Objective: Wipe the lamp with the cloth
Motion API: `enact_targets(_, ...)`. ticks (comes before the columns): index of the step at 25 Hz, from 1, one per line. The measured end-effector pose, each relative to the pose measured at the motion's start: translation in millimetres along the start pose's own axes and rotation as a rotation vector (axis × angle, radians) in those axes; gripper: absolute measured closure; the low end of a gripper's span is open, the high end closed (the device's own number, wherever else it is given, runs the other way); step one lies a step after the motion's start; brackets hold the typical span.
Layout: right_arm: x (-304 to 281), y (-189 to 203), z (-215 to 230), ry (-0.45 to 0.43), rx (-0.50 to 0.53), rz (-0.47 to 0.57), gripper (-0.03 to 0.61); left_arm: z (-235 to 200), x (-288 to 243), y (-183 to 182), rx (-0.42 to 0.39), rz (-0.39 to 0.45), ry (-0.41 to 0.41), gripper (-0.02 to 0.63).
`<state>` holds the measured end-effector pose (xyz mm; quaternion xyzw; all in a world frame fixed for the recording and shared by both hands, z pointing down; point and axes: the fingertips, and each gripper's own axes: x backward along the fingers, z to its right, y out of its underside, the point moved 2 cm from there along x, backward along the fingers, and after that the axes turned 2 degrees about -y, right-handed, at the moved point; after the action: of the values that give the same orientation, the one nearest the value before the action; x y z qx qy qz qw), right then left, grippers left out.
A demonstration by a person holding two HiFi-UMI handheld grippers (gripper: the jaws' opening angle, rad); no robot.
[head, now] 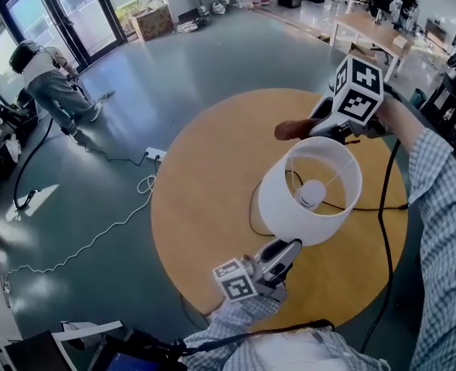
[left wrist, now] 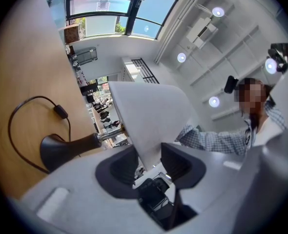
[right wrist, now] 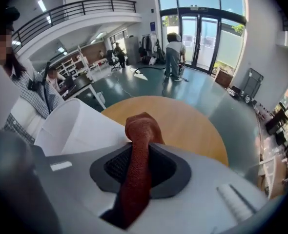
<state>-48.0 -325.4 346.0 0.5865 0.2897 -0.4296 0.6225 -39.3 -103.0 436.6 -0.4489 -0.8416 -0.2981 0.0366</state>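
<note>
Two grippers are being worked on the lamp: shade being steadied, cloth being held at its rim
Wiping is being judged as about to begin: the lampshade (head: 294, 207), on the round table (head: 205, 168), is being clamped at its lower edge by the left gripper (head: 284, 253), while the red-brown cloth (right wrist: 140, 130) is being pinched in the narrow jaws of the right gripper (head: 321, 130) just beside the upper rim; whether cloth and shade are touching is not being shown. Next the cloth is being called to be pressed on the outer wall and drawn round it. The lamp base (left wrist: 61, 151) is being hidden by the shade in the head view, and the cloth's tail is being lost inside the right gripper
</note>
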Motion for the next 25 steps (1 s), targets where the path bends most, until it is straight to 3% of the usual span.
enact_targets(7,-29.8,-36.4,-13.5,-0.059,0.281,-0.292,0.497,-4.7,-4.1,0.6,0.006,0.002,-0.007,0.466)
enact_targets(11,-44.0,-58.1,-29.0,-0.053,0.442,-0.372,0.497,-3.3,-4.1,3.5,0.016,0.001,-0.002,0.466)
enact_targets(17,-63.1,-67.3,-49.8,-0.012,0.710,-0.576,0.497,-7.1,-4.5,1.3,0.019,0.001,-0.004,0.466)
enact_targets(22,-65.9,-79.4,-71.1,0.012,0.824,-0.593,0.497,-7.6,-7.1,2.4,0.035,0.001,-0.006,0.466)
enact_targets(25,-69.3,-93.8,-105.0,-0.025,0.915,-0.573,0.497,-8.4,-6.3,0.6,0.041,0.002,-0.010,0.466)
